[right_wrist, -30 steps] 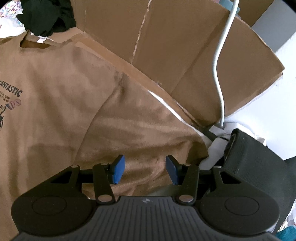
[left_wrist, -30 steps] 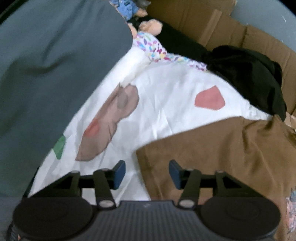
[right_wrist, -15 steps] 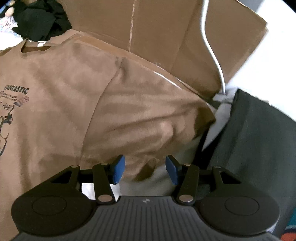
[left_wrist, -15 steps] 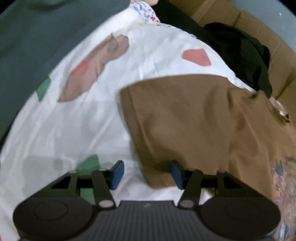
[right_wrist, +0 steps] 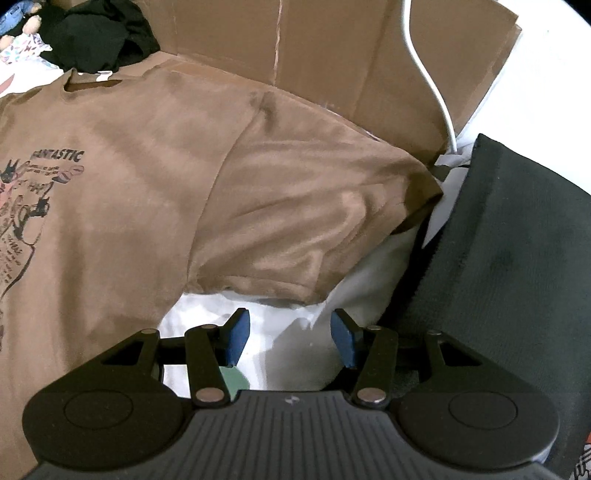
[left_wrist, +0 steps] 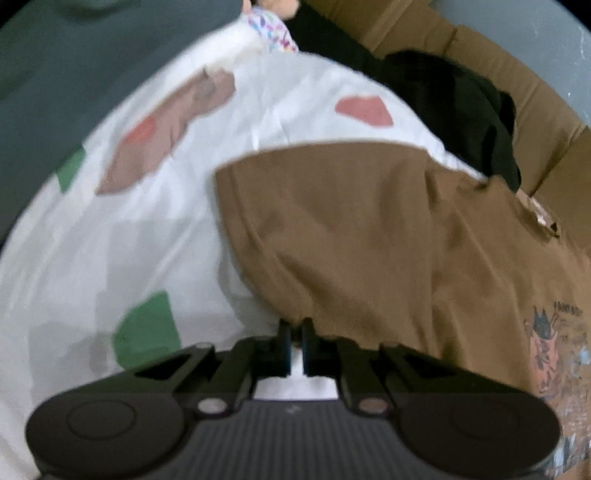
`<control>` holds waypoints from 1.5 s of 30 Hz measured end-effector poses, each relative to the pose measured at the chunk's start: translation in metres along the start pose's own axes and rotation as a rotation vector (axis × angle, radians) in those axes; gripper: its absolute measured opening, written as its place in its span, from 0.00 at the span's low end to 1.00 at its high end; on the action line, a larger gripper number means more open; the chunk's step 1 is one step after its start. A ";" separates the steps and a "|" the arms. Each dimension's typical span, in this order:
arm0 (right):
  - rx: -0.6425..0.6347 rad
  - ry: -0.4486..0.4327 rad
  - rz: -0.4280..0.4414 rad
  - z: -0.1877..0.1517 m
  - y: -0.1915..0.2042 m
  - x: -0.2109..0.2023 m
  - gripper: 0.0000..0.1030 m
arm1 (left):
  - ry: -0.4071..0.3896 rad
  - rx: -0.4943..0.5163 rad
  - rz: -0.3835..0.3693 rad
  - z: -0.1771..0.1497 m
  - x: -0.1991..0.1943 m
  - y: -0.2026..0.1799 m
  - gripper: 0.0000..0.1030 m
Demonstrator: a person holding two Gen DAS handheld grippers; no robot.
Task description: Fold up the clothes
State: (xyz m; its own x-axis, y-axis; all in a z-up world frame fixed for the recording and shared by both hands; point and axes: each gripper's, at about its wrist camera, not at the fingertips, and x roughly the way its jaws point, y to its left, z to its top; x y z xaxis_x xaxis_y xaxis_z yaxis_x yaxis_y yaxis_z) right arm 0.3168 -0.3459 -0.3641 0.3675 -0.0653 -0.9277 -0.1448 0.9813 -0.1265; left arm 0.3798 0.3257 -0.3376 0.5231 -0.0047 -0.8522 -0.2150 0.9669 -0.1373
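A: What is lying out, biggest first?

B: A white sheet [left_wrist: 173, 236] with red, brown and green patches is covering the surface, and a brown T-shirt [left_wrist: 388, 240] with a printed graphic is lying spread flat on it. Flattened cardboard [right_wrist: 332, 55] is standing behind the shirt, with a black garment [right_wrist: 96, 37] heaped by the collar.

A: How is the left gripper [left_wrist: 296, 332] standing?

B: Its jaws are sitting nearly together, pinching the lower edge of the shirt's sleeve [left_wrist: 295, 221] where the hem is bunching up against the tips. The view is blurred, so how much cloth is caught between them is hard to judge.

A: And the right gripper [right_wrist: 290, 334]?

B: Its blue pads are standing about half apart with nothing between them. They are hovering over bare white sheet, just short of the other sleeve [right_wrist: 303, 214], whose hem is lying right ahead of the tips, not touching them.

A: Any containers?

B: None I can make out; the cardboard is only showing as flat panels.

A: What is cut off or unclear?

B: A dark padded block [right_wrist: 517, 258] is filling the right wrist view's right side, running out of frame. A white cable [right_wrist: 428, 74] is dropping behind it. Soft toys [right_wrist: 22, 26] are peeking in at the far corner, mostly cropped. A grey-green mass [left_wrist: 74, 74] is blocking the left wrist view's upper left; what it is, I cannot tell.
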 end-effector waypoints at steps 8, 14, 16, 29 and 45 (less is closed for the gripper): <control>-0.061 -0.005 -0.111 0.006 0.005 0.025 0.10 | -0.013 0.027 0.007 0.006 -0.019 0.006 0.05; -0.109 -0.016 -0.177 0.007 0.004 -0.002 0.06 | -0.004 0.024 0.022 0.003 -0.010 0.002 0.05; -0.129 -0.009 -0.181 0.005 0.003 -0.014 0.06 | -0.004 0.025 0.025 0.003 -0.008 0.001 0.05; -0.138 0.008 -0.121 0.002 0.009 -0.041 0.34 | -0.024 0.009 0.040 0.007 -0.021 0.005 0.10; -0.123 0.100 -0.053 0.002 0.014 0.037 0.26 | 0.004 -0.001 0.073 0.016 -0.009 0.007 0.33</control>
State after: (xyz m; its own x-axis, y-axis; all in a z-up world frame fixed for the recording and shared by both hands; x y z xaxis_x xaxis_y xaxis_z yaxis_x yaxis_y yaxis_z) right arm 0.3303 -0.3337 -0.3991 0.2856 -0.1401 -0.9481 -0.2413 0.9469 -0.2125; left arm 0.3871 0.3361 -0.3231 0.5029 0.0645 -0.8619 -0.2535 0.9644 -0.0757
